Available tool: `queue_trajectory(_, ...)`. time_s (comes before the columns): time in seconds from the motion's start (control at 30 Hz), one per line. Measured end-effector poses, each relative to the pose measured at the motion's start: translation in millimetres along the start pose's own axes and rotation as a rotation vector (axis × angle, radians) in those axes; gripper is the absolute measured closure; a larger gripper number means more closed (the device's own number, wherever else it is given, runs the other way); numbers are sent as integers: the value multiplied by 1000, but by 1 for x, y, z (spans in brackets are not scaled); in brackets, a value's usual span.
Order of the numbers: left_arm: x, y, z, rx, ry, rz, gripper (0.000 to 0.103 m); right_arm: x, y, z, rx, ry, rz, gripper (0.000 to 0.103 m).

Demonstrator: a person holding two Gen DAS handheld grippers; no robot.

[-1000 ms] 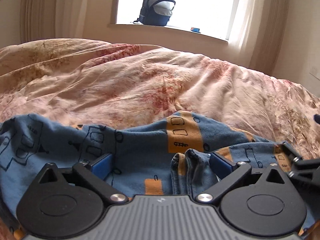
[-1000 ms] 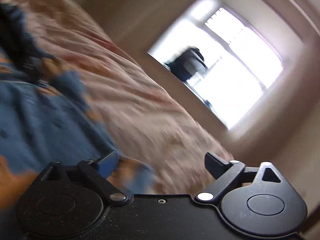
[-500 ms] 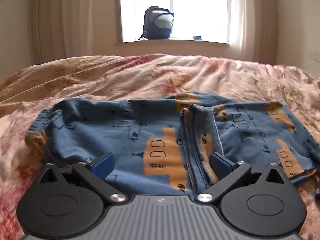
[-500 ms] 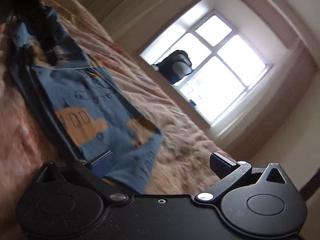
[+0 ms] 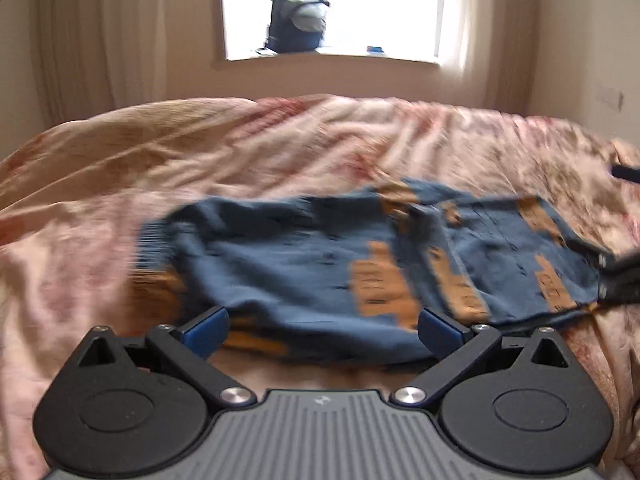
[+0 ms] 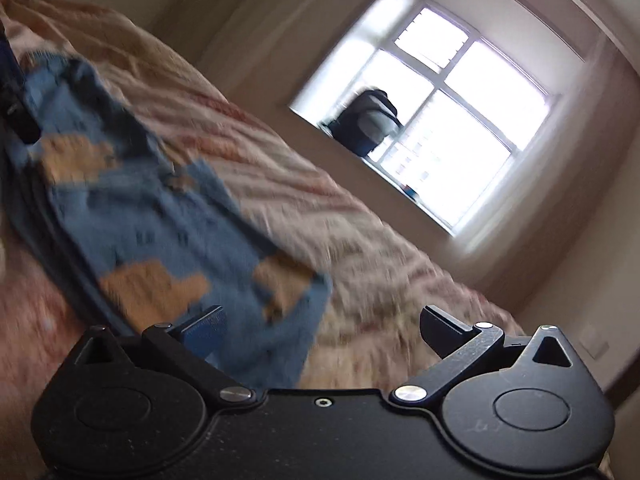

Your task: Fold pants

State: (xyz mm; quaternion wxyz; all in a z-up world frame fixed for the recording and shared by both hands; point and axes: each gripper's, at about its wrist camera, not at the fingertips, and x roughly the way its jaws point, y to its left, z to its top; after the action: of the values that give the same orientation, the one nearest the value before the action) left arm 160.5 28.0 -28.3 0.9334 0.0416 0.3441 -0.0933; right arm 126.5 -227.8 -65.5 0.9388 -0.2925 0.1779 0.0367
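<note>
Blue pants with orange patches [image 5: 320, 272] lie folded flat on the pink floral bedspread [image 5: 280, 152]. My left gripper [image 5: 322, 330] is open and empty, held just in front of the pants' near edge. My right gripper [image 6: 322, 330] is open and empty, tilted, at the right end of the pants [image 6: 168, 240]. The right gripper also shows in the left wrist view [image 5: 616, 276] at the pants' right edge. The left gripper shows at the left edge of the right wrist view [image 6: 14, 108].
A dark backpack [image 5: 298, 20] sits on the windowsill behind the bed; it also shows in the right wrist view [image 6: 366, 120]. Curtains [image 5: 100, 36] hang beside the window. The bedspread extends all around the pants.
Both grippers have pulled back from the pants, which now lie farther away and flat. The left one was low over the cloth a second ago.
</note>
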Motion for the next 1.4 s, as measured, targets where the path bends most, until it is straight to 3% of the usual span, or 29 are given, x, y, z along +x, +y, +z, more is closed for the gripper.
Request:
queue_trajectory(0.07,-3,26,-3,-88,-48,17,0,20,-15,43,-32,-19,187,1)
queue_trajectory(0.2,4,88,-20,-389,-105,31,0,84,-19,139,-54,123,581,1)
queue_trajectory(0.3,15,124,-26,-618,-83,-32,0,156,4,193,-44,297,809,1)
queue_trajectory(0.37,16,138,-33,-733,-124,-42,0,189,34,219,-59,298,931,1)
queue_trajectory(0.47,20,142,-45,-776,-163,-57,0,221,71,243,92,228,1057,1)
queue_trajectory(0.5,21,140,-46,-748,-167,-49,0,233,84,248,150,254,1115,3)
queue_trajectory(0.57,23,134,-45,-681,-176,-22,0,245,111,260,145,289,1200,8)
queue_trajectory(0.67,25,126,-42,-613,-190,-22,0,249,150,269,8,320,1271,10)
queue_trajectory(0.7,25,126,-42,-602,-193,-31,0,251,160,269,-29,337,1272,17)
queue_trajectory(0.73,25,124,-42,-596,-196,-37,0,253,167,267,-47,336,1264,30)
queue_trajectory(0.77,25,124,-42,-595,-200,-42,0,257,170,265,-41,340,1260,37)
queue_trajectory(0.83,24,126,-42,-602,-210,-61,0,265,171,262,15,350,1306,63)
queue_trajectory(1.0,29,139,-41,-655,-264,-149,0,268,154,259,29,261,1374,81)
queue_trajectory(1.2,41,152,-46,-697,-301,-295,0,264,104,251,193,163,1475,84)
queue_trajectory(1.4,60,156,-48,-671,-350,-460,0,253,80,260,211,102,1530,84)
